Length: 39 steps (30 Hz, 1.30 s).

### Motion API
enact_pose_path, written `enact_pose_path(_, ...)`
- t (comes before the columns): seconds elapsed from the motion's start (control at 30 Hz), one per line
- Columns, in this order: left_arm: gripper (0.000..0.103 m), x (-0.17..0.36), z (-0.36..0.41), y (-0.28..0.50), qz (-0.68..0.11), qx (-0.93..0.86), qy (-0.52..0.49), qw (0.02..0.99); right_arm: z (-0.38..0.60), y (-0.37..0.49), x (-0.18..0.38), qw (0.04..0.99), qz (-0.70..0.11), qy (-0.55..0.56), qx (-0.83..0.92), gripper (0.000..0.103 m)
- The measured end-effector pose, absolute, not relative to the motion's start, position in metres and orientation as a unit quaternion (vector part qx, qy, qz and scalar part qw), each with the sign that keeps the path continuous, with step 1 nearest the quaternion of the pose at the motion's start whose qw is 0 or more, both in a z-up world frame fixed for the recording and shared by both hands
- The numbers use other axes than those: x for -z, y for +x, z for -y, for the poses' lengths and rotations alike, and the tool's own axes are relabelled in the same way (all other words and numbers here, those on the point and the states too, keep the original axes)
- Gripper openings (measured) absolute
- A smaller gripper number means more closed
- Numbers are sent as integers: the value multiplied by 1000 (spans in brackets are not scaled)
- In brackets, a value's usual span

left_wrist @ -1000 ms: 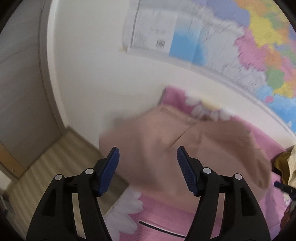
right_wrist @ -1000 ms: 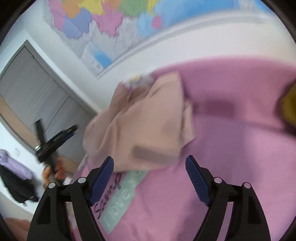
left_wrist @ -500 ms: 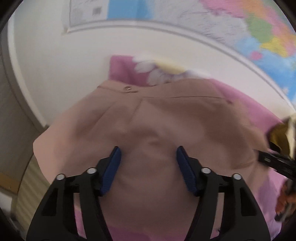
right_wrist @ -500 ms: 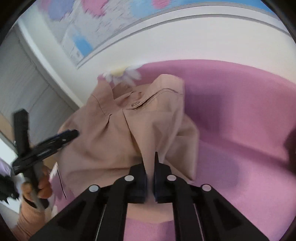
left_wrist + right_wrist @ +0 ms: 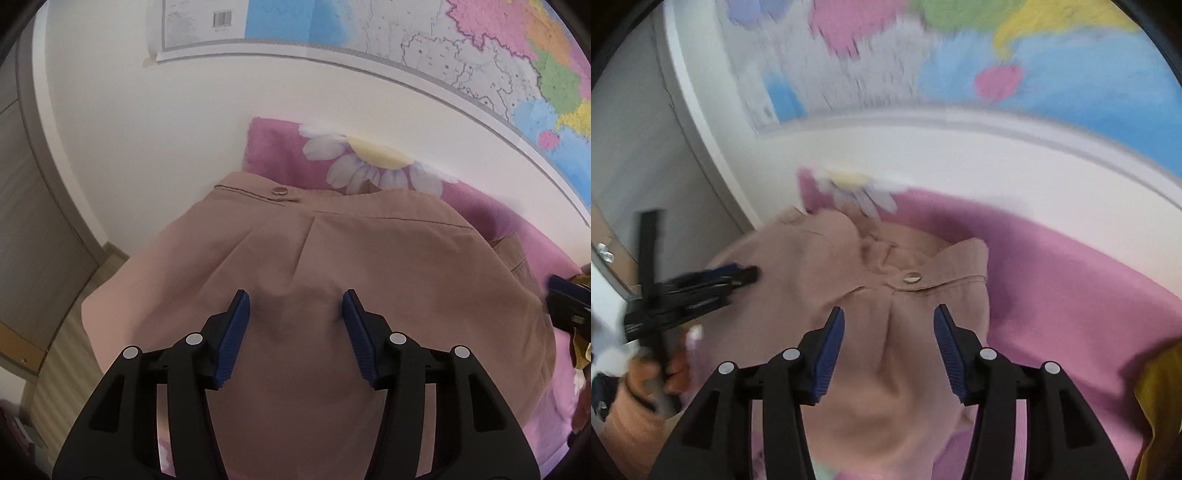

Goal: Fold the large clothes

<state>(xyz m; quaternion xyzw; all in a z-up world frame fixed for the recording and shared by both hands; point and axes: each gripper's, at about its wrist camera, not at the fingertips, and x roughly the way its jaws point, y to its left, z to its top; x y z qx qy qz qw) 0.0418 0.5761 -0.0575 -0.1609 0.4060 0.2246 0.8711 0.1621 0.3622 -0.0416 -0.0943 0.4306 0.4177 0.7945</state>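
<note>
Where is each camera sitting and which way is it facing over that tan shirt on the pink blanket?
Left wrist: rides the left gripper, angled down over the tan shirt toward the wall map; its own jaws stand apart, and the right gripper's tip enters at the right edge.
Right wrist: rides the right gripper, angled down at the shirt's collar button; its jaws are opening over the cloth, and the person's left hand shows at left.
Shared: shirt, button, pink blanket, daisy print, map.

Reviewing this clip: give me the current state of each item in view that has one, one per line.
Tan garment: folded into a pad on the pink bedspread, snap button showing.
Left gripper: open, over the garment, gripping nothing.
Right gripper: jaws opening, over the garment, not pinching it.
Wall map: flat on the wall.
</note>
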Motion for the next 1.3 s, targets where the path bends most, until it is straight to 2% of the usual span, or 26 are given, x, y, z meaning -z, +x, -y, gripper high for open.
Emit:
enact_pose_path(0.1,55,58,-576,42,-409,-226,-158,870,-379,183,72,765,-488,-97,-409,47)
enact_pose_path(0.17,56,59,-578,45,-412,-228,-151,869,-377,189,80,765,-489,-93,-408,3)
enact_pose_path(0.33,56,58,-583,54,-416,-234,-148,866,-337,201,64,795,-458,-16,-397,2)
enact_pose_path(0.43,58,61,-585,57,-421,-245,-146,861,-334,201,76,779,-488,-19,-393,6)
enact_pose_path(0.5,58,61,-584,58,-421,-247,-141,861,-334,195,75,781,-485,-31,-392,24)
enact_pose_path(0.53,58,59,-584,57,-421,-248,-140,861,-327,193,69,791,-474,-24,-387,40)
enact_pose_path(0.57,57,57,-583,55,-418,-249,-139,862,-320,190,61,804,-456,-12,-381,45)
enact_pose_path(0.73,59,45,-572,49,-406,-244,-125,872,-319,176,41,800,-426,-25,-423,44)
enact_pose_path(0.8,71,39,-565,45,-393,-246,-117,878,-334,165,43,800,-410,-61,-433,44)
enact_pose_path(0.87,78,34,-555,40,-380,-249,-106,884,-349,162,55,789,-430,-86,-429,44)
enact_pose_path(0.97,79,29,-538,33,-372,-249,-85,890,-346,170,69,778,-461,-65,-421,45)
enact_pose_path(1.03,85,26,-529,27,-365,-245,-79,895,-335,172,64,779,-463,-42,-421,45)
enact_pose_path(1.07,86,24,-524,24,-361,-242,-79,897,-329,170,59,782,-458,-40,-421,49)
enact_pose_path(1.2,92,14,-506,13,-344,-240,-64,906,-314,150,44,792,-427,-50,-434,53)
enact_pose_path(1.3,96,8,-496,4,-336,-235,-66,910,-322,128,41,793,-412,-53,-446,62)
